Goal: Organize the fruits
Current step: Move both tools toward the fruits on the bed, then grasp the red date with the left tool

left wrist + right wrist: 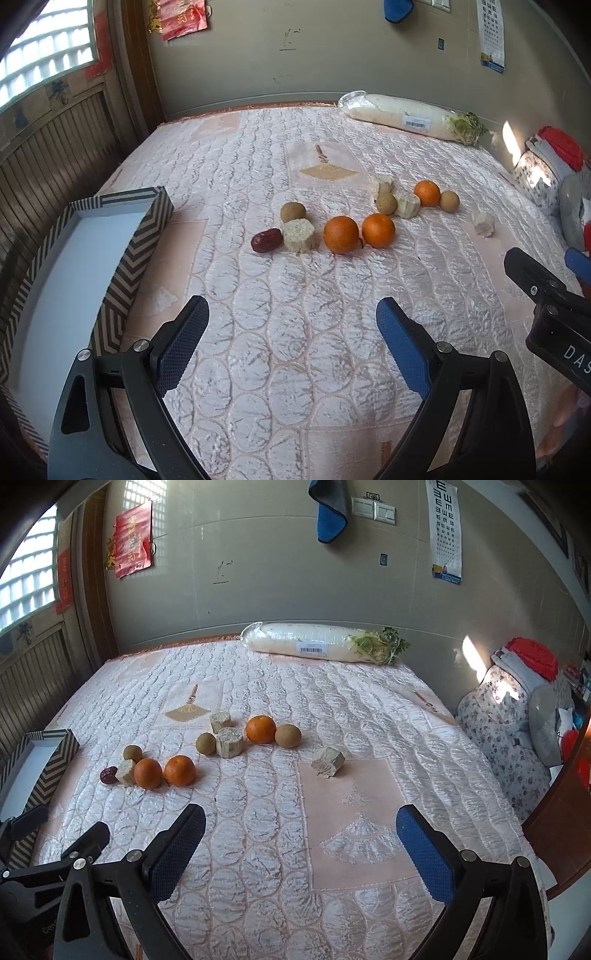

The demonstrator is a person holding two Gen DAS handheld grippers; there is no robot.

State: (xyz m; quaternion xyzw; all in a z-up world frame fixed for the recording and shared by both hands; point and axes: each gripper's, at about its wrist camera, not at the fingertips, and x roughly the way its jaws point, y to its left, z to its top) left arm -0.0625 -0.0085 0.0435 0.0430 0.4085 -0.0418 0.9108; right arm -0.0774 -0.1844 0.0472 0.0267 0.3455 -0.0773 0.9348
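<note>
Three oranges lie on the pink quilted cloth: two side by side (341, 235) (378, 230) and one farther back (427, 192), also in the right wrist view (147, 773) (179, 770) (260, 729). Small brown round fruits (293, 212) (288, 735), a red date (266, 240) (108, 775) and pale cut chunks (298, 235) (328, 761) lie among them. An empty box with zigzag-patterned sides (147, 236) (55, 764) sits at the left. My left gripper (291, 314) is open and empty. My right gripper (301, 825) is open and empty.
A wrapped white radish (406, 114) (317, 642) lies along the far wall. A floral cushion with a red cap (506, 716) stands at the right. A wooden panelled wall (55, 155) borders the left. The right gripper's body (546, 295) shows at the left view's right edge.
</note>
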